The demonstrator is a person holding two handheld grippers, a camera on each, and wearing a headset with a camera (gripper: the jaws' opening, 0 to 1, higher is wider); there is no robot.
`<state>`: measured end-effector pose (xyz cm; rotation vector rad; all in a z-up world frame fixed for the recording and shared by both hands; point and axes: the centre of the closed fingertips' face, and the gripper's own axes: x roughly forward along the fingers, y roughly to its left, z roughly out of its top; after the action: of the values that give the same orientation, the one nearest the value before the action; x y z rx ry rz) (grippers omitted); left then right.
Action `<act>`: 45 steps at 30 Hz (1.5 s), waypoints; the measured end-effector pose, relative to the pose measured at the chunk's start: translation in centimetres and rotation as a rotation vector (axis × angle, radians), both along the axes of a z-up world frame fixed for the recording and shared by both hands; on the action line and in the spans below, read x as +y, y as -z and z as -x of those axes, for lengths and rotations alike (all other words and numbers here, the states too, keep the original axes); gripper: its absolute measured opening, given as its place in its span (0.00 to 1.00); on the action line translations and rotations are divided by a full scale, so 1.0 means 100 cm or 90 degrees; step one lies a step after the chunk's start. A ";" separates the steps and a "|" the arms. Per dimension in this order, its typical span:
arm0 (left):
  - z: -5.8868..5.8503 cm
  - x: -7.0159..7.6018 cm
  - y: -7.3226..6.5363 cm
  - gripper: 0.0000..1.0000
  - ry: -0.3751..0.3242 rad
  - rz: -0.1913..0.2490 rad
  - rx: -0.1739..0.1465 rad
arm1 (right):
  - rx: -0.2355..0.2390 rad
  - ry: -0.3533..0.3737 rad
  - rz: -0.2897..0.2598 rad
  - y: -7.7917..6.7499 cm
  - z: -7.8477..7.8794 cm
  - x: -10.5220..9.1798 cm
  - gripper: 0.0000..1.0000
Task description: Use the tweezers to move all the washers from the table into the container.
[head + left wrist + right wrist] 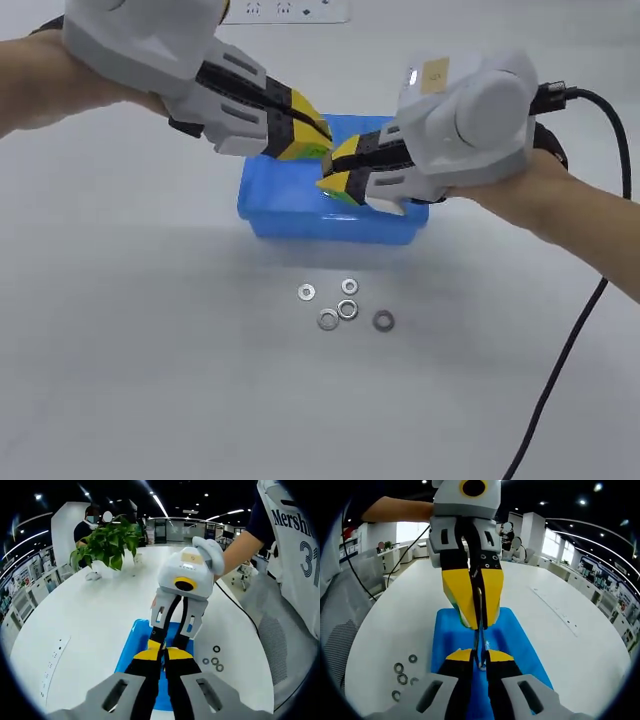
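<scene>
White table (150,380): bears all items. Blue container (300,225): open-topped, at centre, upright.

Left gripper (318,135) and right gripper (330,175): held nose to nose above the container, tips nearly touching.

Right gripper: jaws drawn narrow, clamped on the tweezers (481,647), which stand as a thin metal strip over the container's interior. Left gripper: jaws likewise narrow; the strip runs up between them, apparently pinched there too, though the right gripper view is too tight to confirm.

Washers (347,309): five, in a loose cluster on the table just in front of the container's near wall.
</scene>
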<state>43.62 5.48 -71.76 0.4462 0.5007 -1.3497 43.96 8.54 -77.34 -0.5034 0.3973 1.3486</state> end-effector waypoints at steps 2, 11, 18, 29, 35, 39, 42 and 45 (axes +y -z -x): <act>0.000 0.001 0.000 0.06 0.003 -0.007 -0.004 | -0.003 -0.001 0.007 0.000 0.001 0.000 0.11; 0.002 0.002 -0.006 0.06 -0.003 -0.004 -0.011 | -0.010 0.010 0.006 -0.008 0.002 -0.002 0.12; 0.011 0.001 -0.019 0.06 0.008 -0.005 -0.025 | -0.021 0.000 0.002 -0.016 0.005 -0.002 0.12; 0.045 -0.003 -0.057 0.06 0.022 0.004 -0.064 | -0.047 -0.023 -0.012 -0.052 0.033 -0.003 0.11; 0.075 -0.005 -0.076 0.06 0.034 0.008 -0.097 | -0.052 -0.036 -0.030 -0.072 0.060 -0.005 0.11; 0.088 -0.005 -0.076 0.06 0.036 0.013 -0.106 | -0.055 -0.051 -0.028 -0.074 0.077 -0.007 0.11; 0.104 -0.007 -0.076 0.06 0.035 0.016 -0.103 | -0.056 -0.063 -0.022 -0.072 0.090 -0.007 0.11; 0.116 -0.008 -0.072 0.06 0.033 0.014 -0.095 | -0.047 -0.073 -0.018 -0.067 0.106 -0.007 0.11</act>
<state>32.04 4.69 -64.58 0.5406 0.3526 -1.3584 33.36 7.83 -70.67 -0.5567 0.2921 1.4391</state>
